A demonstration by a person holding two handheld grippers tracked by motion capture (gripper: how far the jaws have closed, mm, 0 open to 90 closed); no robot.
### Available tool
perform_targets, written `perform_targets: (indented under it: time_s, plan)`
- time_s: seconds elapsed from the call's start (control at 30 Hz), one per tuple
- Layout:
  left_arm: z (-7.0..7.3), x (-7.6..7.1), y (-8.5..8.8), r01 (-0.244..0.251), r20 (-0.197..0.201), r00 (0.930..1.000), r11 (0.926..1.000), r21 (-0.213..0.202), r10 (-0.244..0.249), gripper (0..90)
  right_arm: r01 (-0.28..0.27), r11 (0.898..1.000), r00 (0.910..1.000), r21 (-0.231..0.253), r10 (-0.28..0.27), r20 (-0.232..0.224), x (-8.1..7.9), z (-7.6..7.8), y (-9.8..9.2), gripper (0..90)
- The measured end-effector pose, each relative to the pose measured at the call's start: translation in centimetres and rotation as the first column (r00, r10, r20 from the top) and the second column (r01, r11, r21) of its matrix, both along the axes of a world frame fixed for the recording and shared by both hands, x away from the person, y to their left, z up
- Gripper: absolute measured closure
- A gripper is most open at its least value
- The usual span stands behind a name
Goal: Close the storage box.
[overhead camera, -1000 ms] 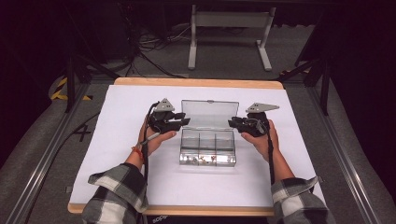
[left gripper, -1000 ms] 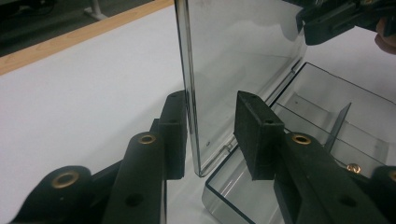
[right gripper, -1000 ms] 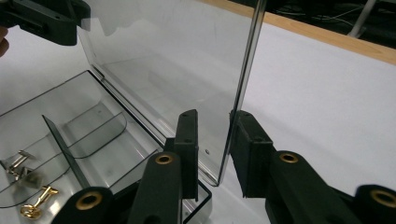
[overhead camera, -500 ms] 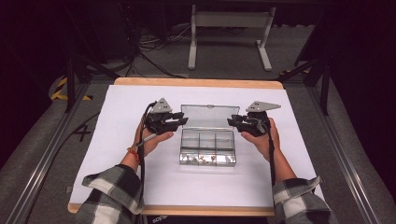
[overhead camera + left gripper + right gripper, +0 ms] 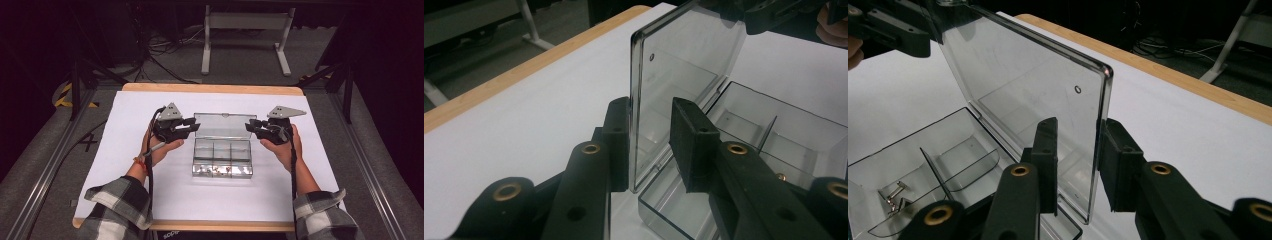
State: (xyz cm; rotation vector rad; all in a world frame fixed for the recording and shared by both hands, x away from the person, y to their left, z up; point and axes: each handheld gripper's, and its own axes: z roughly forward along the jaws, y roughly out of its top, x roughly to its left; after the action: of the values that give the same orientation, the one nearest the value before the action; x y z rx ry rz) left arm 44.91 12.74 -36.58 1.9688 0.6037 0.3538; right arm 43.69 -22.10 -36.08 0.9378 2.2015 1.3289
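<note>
Left hand-held gripper (image 5: 192, 125) has been lifted a touch since a second ago, and its jaws have just been closing in around the lid (image 5: 222, 125), which looks stood up a bit steeper now. The box (image 5: 222, 175) itself hasn't been shifted; it's parked mid-bench (image 5: 125, 150), lid hinged along the far side and held roughly upright.

Grip-wise, nothing is properly clamped yet. In the left gripper view, the lid's edge is leaned against one pad (image 5: 619, 145), while the other pad is kept clear of it. The right hand-held gripper (image 5: 249, 127) is set astride the opposite edge, also loose, with a gap seen on the inner side.

So the step in hand is probably the lid being swung on its hinge, steadied from both sides. Whether it's being opened or shut can't be told. For the next move, both edges need to be carried together so the lid isn't twisted, and the base shouldn't be dragged along.

Count:
- One box and one lid.
- Six compartments, laid out in two rows of three.
- Two grippers.
- A few small metal bits (image 5: 893, 195) are left in the front row, too tiny to be counted.
</note>
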Motion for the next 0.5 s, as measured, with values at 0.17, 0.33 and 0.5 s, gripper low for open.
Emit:
perform_targets:
  time_s: [0.17, 0.33, 0.5]
  plan:
    - [0.27, -0.20, 0.06, 0.000, 0.010, 0.9999, 1.0000, 0.005, 0.000, 71.3, 0.002, 1.000, 1.0000, 0.001, -0.002, 0.006, -0.13, 0.13, -0.03, 71.0]
    - [0.52, -0.43, 0.13, 0.006, 0.023, 0.9997, 1.0000, -0.002, -0.006, 71.3, -0.006, 1.000, 0.9999, 0.008, 0.005, 0.011, -0.28, 0.49, -0.08, 68.0]
    - [0.75, -0.67, 0.21, 0.009, 0.029, 0.9995, 1.0000, -0.003, -0.009, 72.0, -0.012, 1.000, 0.9999, 0.005, 0.012, 0.012, -0.46, 0.64, -0.06, 67.7]
